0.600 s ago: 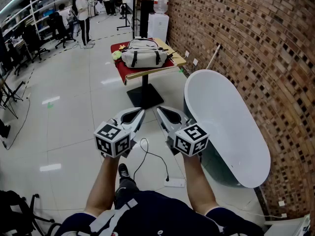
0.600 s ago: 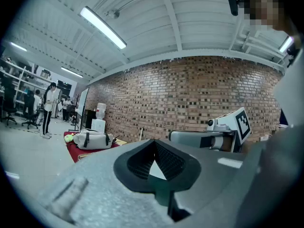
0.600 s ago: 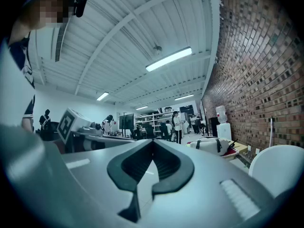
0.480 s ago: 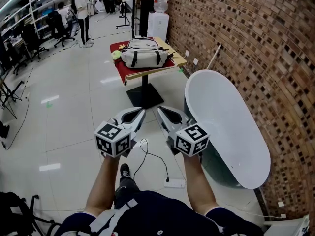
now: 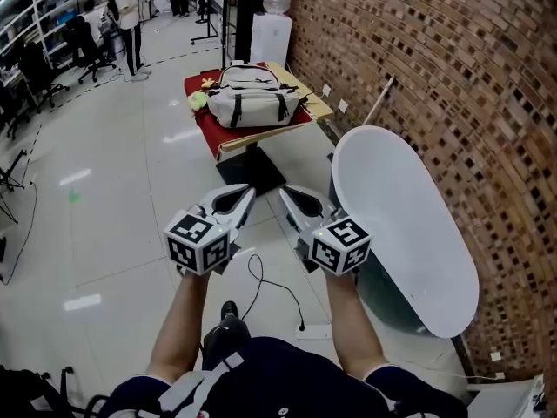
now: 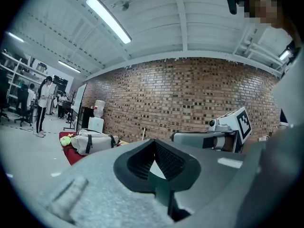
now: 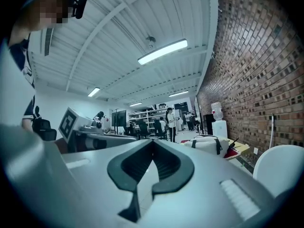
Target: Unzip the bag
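- At the upper left of the head view a person [image 5: 122, 16] stands on the pale floor [image 5: 113, 190], well apart from the desk. Both gripper views show this person small in the distance, and only they show the ceiling lights [image 6: 108, 19].
- The left gripper [image 5: 244, 197] is at lower centre-left, held level at the end of a bare forearm. Its own view shows its jaws pressed together at the tips with nothing between them [image 6: 153, 144]. That view also catches the right gripper's marker cube at the right edge.
- The bag [image 5: 252, 103], pale grey with dark straps, lies on the red-covered desk [image 5: 209, 124] at upper centre, well ahead of both grippers and untouched.
- A yellow-green soft thing [image 5: 198, 100] sits just beside the bag's left end. The left gripper view shows it too [image 6: 66, 139]; in the right gripper view it cannot be made out.
- A water dispenser [image 5: 271, 24] stands behind the desk against the wall.
- A black cable [image 5: 261, 277] trails over the floor between the forearms; only the head view shows it.
- The right gripper [image 5: 291, 198] is just right of the left one, also level. Its own view shows the jaws closed and empty [image 7: 153, 144], with the bag [image 7: 209, 144] to their right.
- A white oval object [image 5: 405, 225] leans by the brick wall [image 5: 452, 77] at right.
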{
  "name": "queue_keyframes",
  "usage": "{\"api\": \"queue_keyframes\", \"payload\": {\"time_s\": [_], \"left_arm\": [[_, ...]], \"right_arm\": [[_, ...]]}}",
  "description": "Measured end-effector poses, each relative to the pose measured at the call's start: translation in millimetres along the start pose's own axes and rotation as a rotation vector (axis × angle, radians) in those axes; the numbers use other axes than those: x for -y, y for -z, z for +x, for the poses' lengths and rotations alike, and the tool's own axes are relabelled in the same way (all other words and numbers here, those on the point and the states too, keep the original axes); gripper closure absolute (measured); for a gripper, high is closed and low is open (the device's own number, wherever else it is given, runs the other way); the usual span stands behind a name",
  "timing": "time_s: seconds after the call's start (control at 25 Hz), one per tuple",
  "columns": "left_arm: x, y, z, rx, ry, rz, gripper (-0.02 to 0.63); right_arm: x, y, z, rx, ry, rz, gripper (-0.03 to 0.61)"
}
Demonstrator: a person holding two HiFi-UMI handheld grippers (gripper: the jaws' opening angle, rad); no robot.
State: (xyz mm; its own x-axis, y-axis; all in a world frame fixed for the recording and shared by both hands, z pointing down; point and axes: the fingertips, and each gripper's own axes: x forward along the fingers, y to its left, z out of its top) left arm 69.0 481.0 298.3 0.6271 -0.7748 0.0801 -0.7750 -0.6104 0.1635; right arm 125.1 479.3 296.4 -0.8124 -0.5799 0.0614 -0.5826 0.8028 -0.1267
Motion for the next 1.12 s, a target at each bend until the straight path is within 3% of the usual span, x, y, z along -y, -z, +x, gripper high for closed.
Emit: {"api": "queue_keyframes", "payload": {"time_s": [0.48,0.88,1.12], "left_arm": [[-141,-13,42,-0.037,0.097,0.017,0.613],[-193,-18,83,-0.030,0.125,-0.006,0.614],[-219,-14,128,-0.041,0.106,0.007,0.614]], "right_arm": [[48,-13,136,-0.015,0.125,0.021,0.574],[88,-20,193,-0.021,0.134,0.007,0.574],[138,-18,213,0.003,0.121,0.015,0.574]]}}
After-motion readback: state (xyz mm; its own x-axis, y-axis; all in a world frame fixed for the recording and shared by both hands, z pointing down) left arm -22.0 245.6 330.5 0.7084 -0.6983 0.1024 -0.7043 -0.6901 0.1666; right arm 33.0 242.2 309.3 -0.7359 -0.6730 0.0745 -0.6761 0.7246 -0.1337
